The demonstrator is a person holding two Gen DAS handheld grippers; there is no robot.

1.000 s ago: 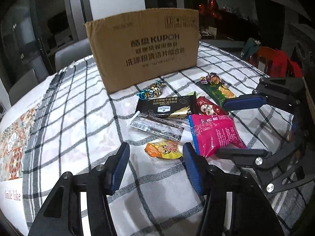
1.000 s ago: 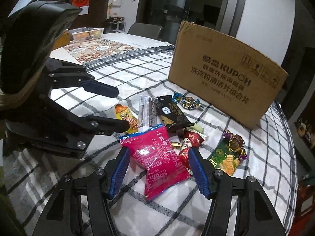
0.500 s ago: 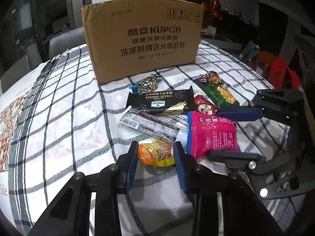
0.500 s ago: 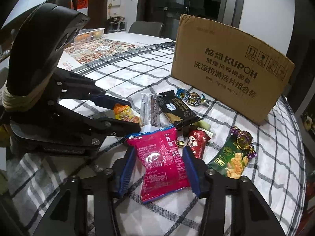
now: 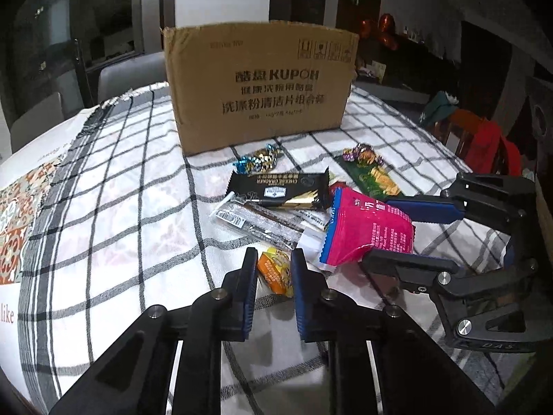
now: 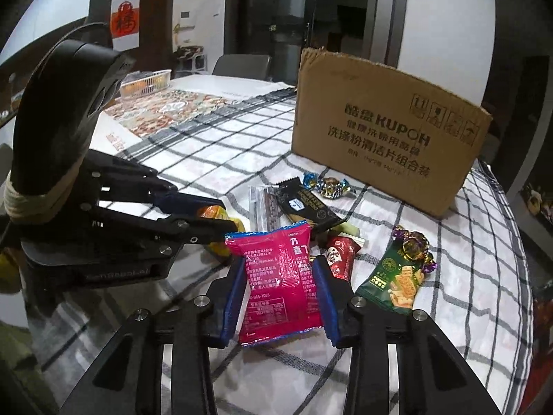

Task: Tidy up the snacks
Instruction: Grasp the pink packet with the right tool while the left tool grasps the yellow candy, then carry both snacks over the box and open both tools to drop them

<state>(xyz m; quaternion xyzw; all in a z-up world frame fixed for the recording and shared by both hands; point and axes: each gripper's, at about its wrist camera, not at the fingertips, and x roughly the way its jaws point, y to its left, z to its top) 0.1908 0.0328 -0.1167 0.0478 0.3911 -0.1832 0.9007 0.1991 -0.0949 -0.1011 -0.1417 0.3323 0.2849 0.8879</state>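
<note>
At the far side of the desk (image 5: 103, 207), on its checked cloth, stands a cardboard box (image 5: 259, 86), the likely place for the snacks, straight ahead of both tools and beyond the scattered pile. Nearer, the pink packet (image 6: 280, 276) lies with its long axis pointing toward the box, and the right hand-held gripper (image 6: 280, 297) is clamped across its narrow width, fingers pressing both long edges, level and low over the cloth. Just to its left, the left hand-held gripper (image 5: 274, 273) pinches the small orange packet (image 5: 276, 271) between nearly shut fingers. Each tool is nearest its own packet. A black cracker bar (image 5: 280, 190), a clear-wrapped bar (image 5: 255, 219), a green packet (image 6: 397, 276) and foil candies (image 5: 259, 160) lie between them and the box.
</note>
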